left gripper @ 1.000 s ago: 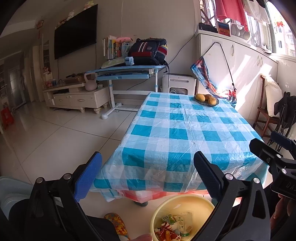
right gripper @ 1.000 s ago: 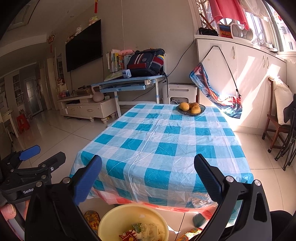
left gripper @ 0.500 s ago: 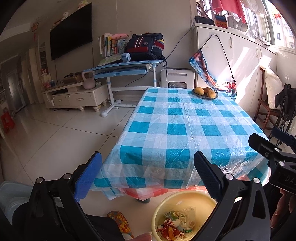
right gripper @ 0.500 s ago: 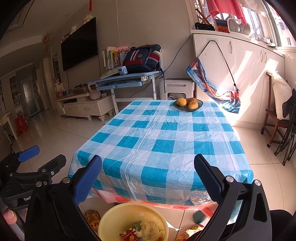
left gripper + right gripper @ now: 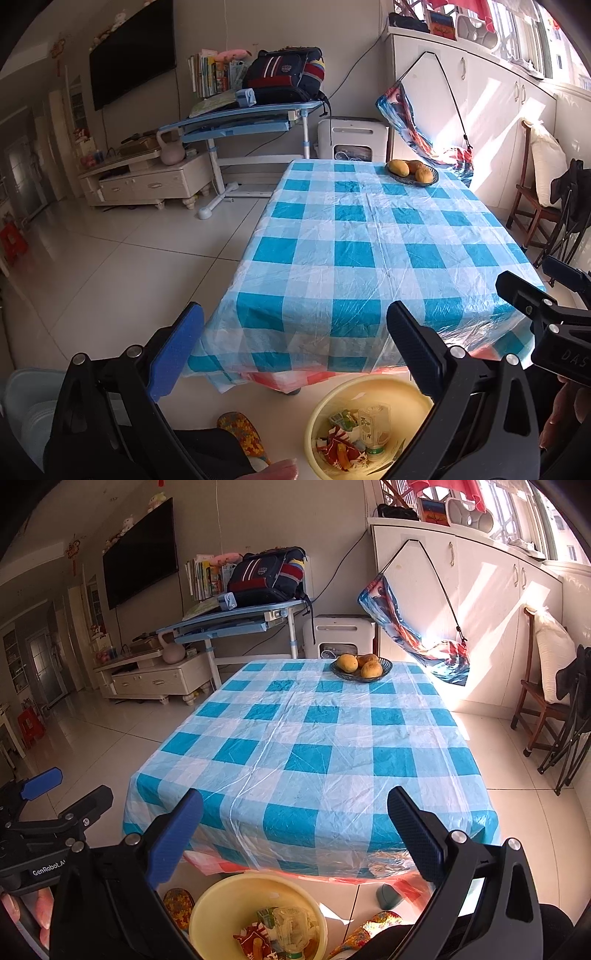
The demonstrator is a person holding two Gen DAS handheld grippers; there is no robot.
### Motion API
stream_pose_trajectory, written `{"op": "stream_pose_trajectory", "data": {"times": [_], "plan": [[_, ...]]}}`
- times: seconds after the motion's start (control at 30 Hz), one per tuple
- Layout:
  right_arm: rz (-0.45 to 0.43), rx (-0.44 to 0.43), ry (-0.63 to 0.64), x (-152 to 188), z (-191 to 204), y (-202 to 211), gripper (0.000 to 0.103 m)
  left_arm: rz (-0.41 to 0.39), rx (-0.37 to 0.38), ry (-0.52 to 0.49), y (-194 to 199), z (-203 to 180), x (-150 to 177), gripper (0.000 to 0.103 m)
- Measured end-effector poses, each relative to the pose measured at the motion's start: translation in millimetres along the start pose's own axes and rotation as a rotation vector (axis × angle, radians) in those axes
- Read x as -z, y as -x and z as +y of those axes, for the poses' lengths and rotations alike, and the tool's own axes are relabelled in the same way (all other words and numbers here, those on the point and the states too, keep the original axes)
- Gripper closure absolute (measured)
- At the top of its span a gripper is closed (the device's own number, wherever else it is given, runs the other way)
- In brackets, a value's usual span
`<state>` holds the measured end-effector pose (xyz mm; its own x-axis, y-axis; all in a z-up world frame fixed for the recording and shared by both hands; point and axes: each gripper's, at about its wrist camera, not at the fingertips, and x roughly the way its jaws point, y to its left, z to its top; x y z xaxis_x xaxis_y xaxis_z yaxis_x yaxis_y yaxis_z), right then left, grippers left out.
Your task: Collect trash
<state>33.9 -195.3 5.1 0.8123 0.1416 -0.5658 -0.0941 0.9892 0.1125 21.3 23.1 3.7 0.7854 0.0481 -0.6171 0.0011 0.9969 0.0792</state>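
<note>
The table [image 5: 369, 236] wears a glossy, creased plastic cloth checked in blue and white, its near edge hanging in loose folds over a red-and-white layer beneath. Left of it lies open white tiled floor [image 5: 110, 266]; on its right, a wooden chair [image 5: 535, 705] stands near the cabinets. A dark bowl of mangoes [image 5: 360, 666] sits at the far end of the cloth.

The left gripper [image 5: 295, 347] is held wide apart and holds nothing, its fingers touching nothing, above the table's near edge. The right gripper [image 5: 295, 829] is likewise spread wide with nothing between its fingers.

Below both, on the floor just before the table's edge, stands a round yellow plastic basin [image 5: 399, 398] holding the trash [image 5: 354, 435]: crumpled wrappers, a small green carton and a clear plastic bottle.
</note>
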Motion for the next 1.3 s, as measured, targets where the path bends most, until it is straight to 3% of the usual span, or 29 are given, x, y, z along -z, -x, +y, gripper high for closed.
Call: {"op": "stream_pose_trajectory", "data": {"times": [0.23,0.4,0.57,0.97,1.3], "plan": [[0.056,-0.001,0.013,-19.7,-7.4,-20.2,0.008,0.009,0.009,-0.023,-21.9,-4.2,-31.5,0.007],[0.118,0.011,0.057,-34.1,-4.9,-45.5,0.008,0.002,-0.033,-0.053,-39.2,-10.5,-55.7,0.007],[0.123,-0.003,0.06,-43.8,-8.5,-59.9,0.008,-0.009,-0.051,-0.057,-50.6,-11.7,-71.1,0.007],[0.139,-0.036,0.073,-63.0,-13.8,-92.7,0.008,-0.008,-0.079,-0.039,-75.5,-16.3,-82.5,0.007],[0.157,-0.055,0.03,-65.5,-32.2,-106.5,0.008,-0.006,-0.055,-0.06,-82.1,-32.4,-83.7,0.007]]}}
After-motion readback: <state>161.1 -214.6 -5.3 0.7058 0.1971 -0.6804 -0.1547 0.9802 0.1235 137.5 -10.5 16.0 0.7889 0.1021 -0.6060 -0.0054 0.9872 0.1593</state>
